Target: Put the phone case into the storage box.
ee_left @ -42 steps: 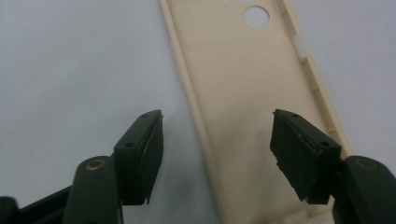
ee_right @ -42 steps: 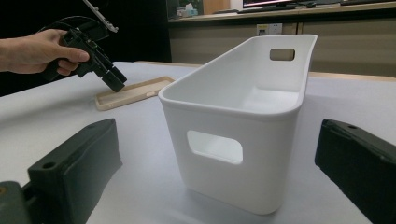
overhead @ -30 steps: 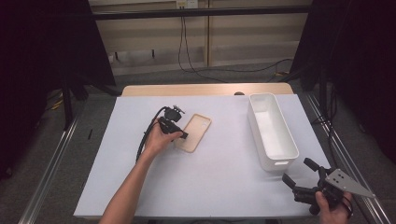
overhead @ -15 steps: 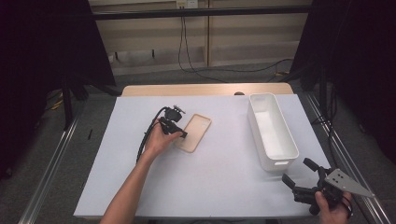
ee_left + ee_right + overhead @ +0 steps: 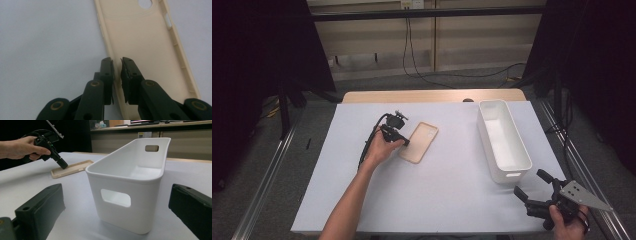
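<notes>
Here my left hand-held gripper (image 5: 117,65) has just been closing its jaws over the near long rim of the beige phone case (image 5: 419,142), which lies open side up on the white worktop (image 5: 437,190), at nine o'clock from the white bin (image 5: 503,140). It looks light, thin and bendy, so the rim seems the best hold. My left wrist tips downward; my right hand-held gripper (image 5: 535,188) waits spread apart.

We see phone case (image 5: 419,142) on table (image 5: 442,200), left of centre | bin (image 5: 503,140) well apart at its right | left hand-held gripper (image 5: 404,142) at case's left edge | right hand-held gripper (image 5: 528,187) before bin.
</notes>
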`<state>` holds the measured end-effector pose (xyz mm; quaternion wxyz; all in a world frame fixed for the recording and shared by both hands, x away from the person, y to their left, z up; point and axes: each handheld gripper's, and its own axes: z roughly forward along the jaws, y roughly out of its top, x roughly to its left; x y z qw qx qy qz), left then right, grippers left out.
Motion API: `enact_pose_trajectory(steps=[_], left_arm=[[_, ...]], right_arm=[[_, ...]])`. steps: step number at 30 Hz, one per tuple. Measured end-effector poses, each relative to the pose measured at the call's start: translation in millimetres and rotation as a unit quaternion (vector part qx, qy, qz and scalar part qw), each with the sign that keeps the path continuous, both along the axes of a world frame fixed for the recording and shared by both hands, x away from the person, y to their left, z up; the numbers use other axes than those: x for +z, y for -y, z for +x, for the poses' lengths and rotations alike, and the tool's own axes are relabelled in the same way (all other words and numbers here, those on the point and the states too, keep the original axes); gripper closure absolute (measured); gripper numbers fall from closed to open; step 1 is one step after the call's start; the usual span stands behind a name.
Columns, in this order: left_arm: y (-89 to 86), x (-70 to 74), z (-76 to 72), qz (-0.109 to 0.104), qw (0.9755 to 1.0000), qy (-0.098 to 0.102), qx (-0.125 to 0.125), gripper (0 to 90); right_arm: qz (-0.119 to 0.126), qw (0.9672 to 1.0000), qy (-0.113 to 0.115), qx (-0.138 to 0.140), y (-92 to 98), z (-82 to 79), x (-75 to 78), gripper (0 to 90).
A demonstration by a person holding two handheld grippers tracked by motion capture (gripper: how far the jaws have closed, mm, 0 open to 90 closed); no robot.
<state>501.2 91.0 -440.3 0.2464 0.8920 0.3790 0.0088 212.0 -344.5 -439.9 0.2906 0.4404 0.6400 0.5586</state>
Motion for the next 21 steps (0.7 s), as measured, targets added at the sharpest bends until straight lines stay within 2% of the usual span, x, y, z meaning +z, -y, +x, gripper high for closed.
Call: enact_pose_trajectory(steps=[8,11,14,21], left_arm=[[2.5,1.2,-1.0,0.012,0.9999,0.006,-0.002,83.6],[2.9,1.1,-1.7,0.013,0.9999,0.009,-0.002,83.9],[4.2,1.3,-3.3,0.019,0.9995,0.020,-0.013,84.0],[6.1,1.7,-3.0,0.023,0.9995,0.020,-0.008,86.6]], right_arm=[[0.002,1.0000,0.003,-0.007,0.3,-0.7,0.8,0.0],[0.002,1.0000,-0.002,-0.003,0.2,0.3,-0.3,0.0],[-0.002,1.0000,-0.001,0.000,-0.1,0.4,-0.3,0.0],[0.002,1.0000,0.001,-0.001,-0.2,-0.5,0.5,0.0]])
